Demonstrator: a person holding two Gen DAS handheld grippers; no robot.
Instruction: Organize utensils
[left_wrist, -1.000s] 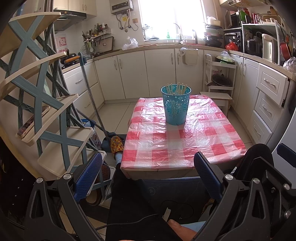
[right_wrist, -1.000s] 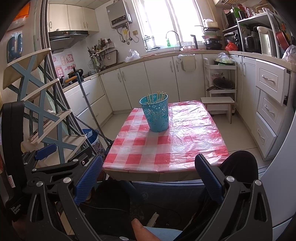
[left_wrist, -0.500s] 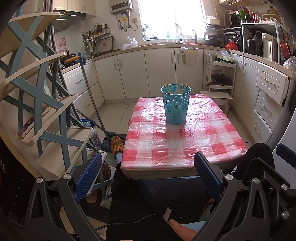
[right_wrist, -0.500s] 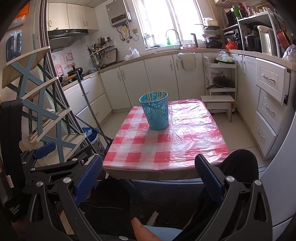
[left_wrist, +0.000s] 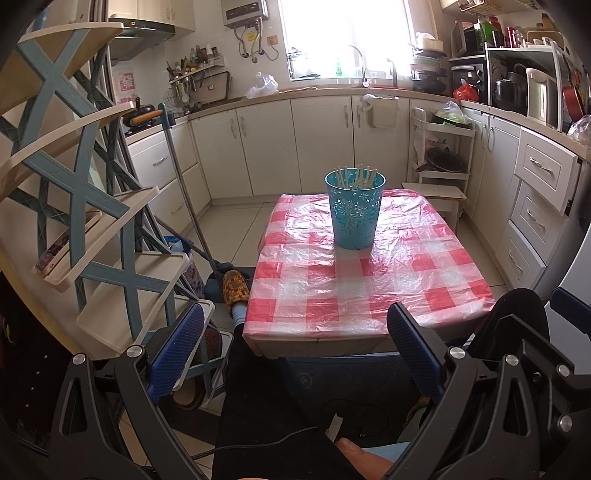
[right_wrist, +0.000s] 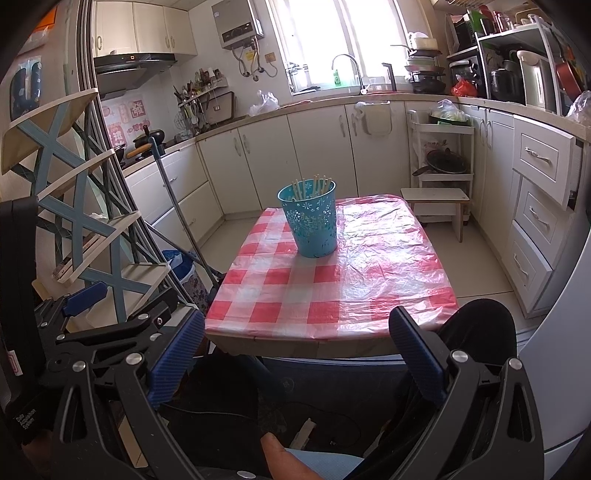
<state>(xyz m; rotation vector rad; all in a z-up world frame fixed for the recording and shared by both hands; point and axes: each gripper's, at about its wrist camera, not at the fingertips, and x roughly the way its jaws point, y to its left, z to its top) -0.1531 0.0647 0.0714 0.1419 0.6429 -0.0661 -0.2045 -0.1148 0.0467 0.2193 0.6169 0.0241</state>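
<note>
A blue perforated cup (left_wrist: 354, 210) stands upright on the red-checked table (left_wrist: 369, 291), with several pale chopsticks (left_wrist: 356, 176) standing in it. It also shows in the right wrist view (right_wrist: 309, 220) with its chopsticks (right_wrist: 312, 186). My left gripper (left_wrist: 295, 347) is open and empty, held low before the table's near edge. My right gripper (right_wrist: 295, 347) is open and empty too, also short of the near edge (right_wrist: 295, 341). The left gripper's body (right_wrist: 92, 325) shows at the left of the right wrist view.
A blue-and-cream shelf rack (left_wrist: 85, 206) stands left of the table, with a mop handle (left_wrist: 184, 199) leaning by it. White cabinets (left_wrist: 325, 144) line the back and right walls. A small wooden stool (left_wrist: 434, 194) stands behind the table. The person's knee (left_wrist: 362, 456) is below.
Both grippers drifted only slightly; the right wrist view has shifted a little. Nothing was taken or let go.
</note>
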